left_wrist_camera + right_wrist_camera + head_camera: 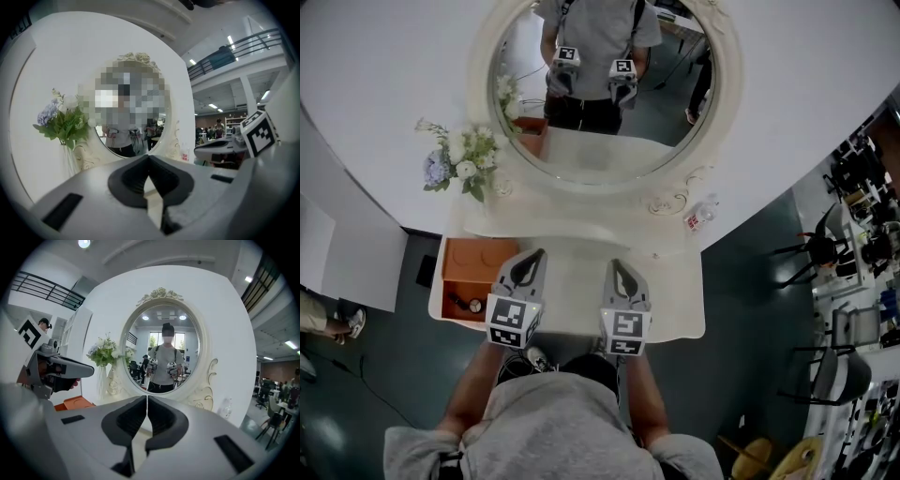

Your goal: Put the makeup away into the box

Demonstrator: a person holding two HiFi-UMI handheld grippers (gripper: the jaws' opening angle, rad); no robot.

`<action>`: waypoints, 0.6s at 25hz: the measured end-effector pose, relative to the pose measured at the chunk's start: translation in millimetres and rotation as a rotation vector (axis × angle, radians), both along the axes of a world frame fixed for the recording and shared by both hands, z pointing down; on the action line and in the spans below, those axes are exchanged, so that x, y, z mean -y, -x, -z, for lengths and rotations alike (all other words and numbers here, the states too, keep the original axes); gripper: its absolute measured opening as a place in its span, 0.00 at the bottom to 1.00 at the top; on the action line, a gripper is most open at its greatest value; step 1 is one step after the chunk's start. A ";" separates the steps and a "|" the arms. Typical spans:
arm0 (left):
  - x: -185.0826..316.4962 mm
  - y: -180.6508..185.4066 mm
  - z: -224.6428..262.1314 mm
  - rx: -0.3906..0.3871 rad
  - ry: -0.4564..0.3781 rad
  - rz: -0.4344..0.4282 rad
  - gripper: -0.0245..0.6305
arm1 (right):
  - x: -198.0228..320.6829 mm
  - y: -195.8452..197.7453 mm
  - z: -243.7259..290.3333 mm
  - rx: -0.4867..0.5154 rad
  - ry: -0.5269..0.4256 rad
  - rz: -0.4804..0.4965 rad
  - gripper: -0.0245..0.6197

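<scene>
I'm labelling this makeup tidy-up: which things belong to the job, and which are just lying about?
Job: orange box, small items in it, left gripper, right gripper, both shut and empty.
Lying about: flowers, mirror, small bottle (possibly makeup).

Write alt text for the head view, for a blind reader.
The left gripper and right gripper, both shut and empty, hover over a white dressing table facing an oval mirror. An orange box sits at the table's left end.

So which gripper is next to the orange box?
The left gripper: it is right beside the orange box, while the right gripper is farther away.
</scene>
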State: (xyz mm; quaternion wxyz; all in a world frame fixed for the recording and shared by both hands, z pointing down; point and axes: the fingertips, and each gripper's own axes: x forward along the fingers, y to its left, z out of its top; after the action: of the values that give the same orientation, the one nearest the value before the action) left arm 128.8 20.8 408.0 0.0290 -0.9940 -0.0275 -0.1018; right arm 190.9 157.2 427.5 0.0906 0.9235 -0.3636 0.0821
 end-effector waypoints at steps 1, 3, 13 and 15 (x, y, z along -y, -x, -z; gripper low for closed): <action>-0.1 -0.2 0.0 0.001 -0.001 0.001 0.04 | -0.1 -0.3 -0.1 0.000 -0.001 0.001 0.07; 0.0 -0.6 -0.1 0.002 -0.003 0.002 0.04 | -0.3 -1.4 0.2 0.000 -0.003 0.003 0.07; -3.9 -0.4 -3.3 0.011 -0.006 0.007 0.04 | -1.9 -2.6 -1.1 0.008 -0.010 0.013 0.07; -4.5 0.5 -4.2 0.015 -0.007 0.009 0.04 | -2.7 -2.3 -1.7 0.008 -0.009 0.014 0.07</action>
State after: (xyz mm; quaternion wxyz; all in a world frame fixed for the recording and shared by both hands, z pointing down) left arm 128.4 25.3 412.2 0.0320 -0.9932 -0.0228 -0.1092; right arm 193.3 159.9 429.2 0.0856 0.9209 -0.3710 0.0833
